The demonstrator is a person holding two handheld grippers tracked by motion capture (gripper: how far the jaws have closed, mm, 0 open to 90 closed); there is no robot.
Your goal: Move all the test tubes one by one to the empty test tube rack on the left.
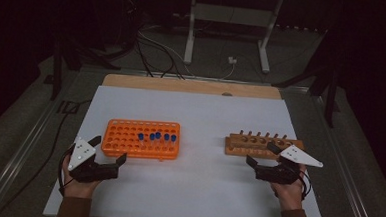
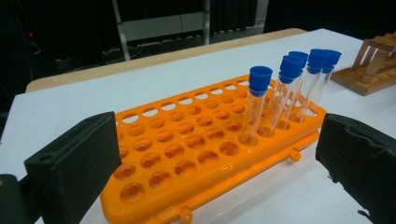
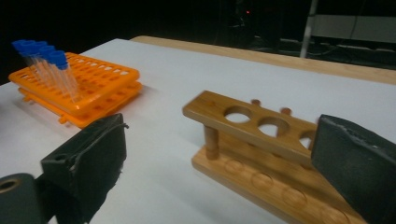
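Left gripper (image 1: 112, 151), lower left, jaws spread wide and empty before the orange plastic tube rack (image 1: 129, 137) holding clear blue-capped test tubes (image 1: 157, 136) at centre. Right gripper (image 1: 262, 155), lower right, equally wide and empty beside the wooden tube rack (image 1: 261, 143) on the white bench (image 1: 195, 113).

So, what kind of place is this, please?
Probably a lab or test workbench: a white-covered table holds an orange tube rack with blue-capped test tubes and a wooden tube rack; cables and a metal stand lie behind.
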